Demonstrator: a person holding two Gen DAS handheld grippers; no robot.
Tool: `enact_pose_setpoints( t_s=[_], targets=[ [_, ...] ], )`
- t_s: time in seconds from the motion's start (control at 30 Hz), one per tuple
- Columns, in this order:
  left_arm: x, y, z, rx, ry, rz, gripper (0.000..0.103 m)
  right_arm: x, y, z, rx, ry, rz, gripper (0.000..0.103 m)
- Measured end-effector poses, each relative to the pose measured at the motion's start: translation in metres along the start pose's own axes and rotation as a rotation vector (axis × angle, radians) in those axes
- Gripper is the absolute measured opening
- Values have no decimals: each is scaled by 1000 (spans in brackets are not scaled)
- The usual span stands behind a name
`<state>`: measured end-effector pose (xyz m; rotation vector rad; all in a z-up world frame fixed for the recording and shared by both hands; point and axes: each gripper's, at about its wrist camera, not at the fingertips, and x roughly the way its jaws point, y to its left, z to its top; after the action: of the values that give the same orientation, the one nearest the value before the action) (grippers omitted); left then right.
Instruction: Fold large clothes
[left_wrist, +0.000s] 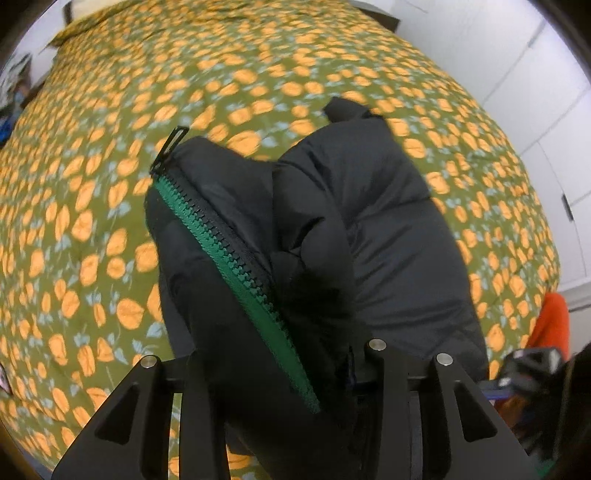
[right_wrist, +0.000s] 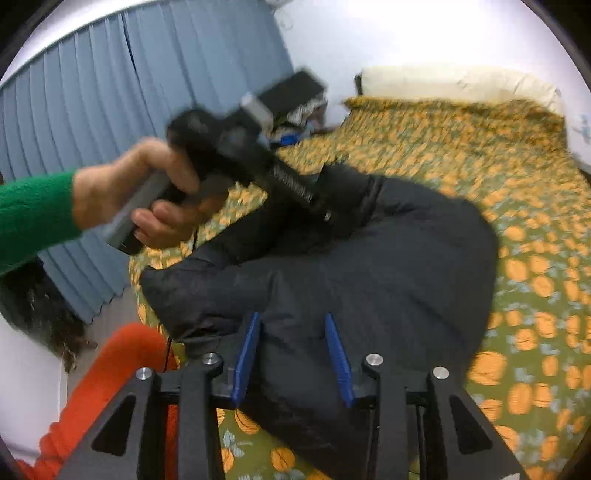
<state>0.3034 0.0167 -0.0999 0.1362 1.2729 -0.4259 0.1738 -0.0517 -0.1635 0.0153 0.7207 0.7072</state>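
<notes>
The left gripper (left_wrist: 295, 373) is clamped on a bunched edge of the black jacket (left_wrist: 369, 221) beside its green zipper (left_wrist: 229, 254), lifting that part to fold it over. The right gripper (right_wrist: 291, 354) hovers with its blue fingers (right_wrist: 245, 354) spread and empty above the jacket, which lies heaped on the flowered bedspread (right_wrist: 535, 258).

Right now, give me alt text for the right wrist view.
The right gripper, its blue pads open, hovers over a black puffer jacket heaped on an orange-flowered green bedspread. A hand in a green sleeve holds the left gripper on the jacket's far side, before blue curtains.
</notes>
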Motion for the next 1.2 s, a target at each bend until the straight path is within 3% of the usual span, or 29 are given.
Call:
enact_pose_setpoints(
  t_s=[0.13, 0.37, 0.6, 0.73, 0.87, 1.03, 1.2],
  targets=[
    [21, 36, -13, -107, 12, -28, 46, 48, -10, -8, 106, 121, 26, 29],
    [61, 79, -23, -281, 22, -31, 53, 100, 4, -8, 46, 230, -72, 28],
    [97, 109, -35, -416, -17, -114, 56, 130, -6, -5, 77, 301, -110, 25],
    [91, 108, -38, -393, -21, -138, 56, 113, -5, 1, 77, 299, -83, 25],
    [87, 108, -40, -369, -33, -115, 56, 83, -22, 25, 116, 295, -35, 27],
    [88, 110, -40, -367, -36, -131, 57, 39, -58, 69, 108, 233, -116, 27],
    [90, 112, -40, -374, -44, -144, 57, 61, -128, 124, 132, 231, -266, 27]
  ],
)
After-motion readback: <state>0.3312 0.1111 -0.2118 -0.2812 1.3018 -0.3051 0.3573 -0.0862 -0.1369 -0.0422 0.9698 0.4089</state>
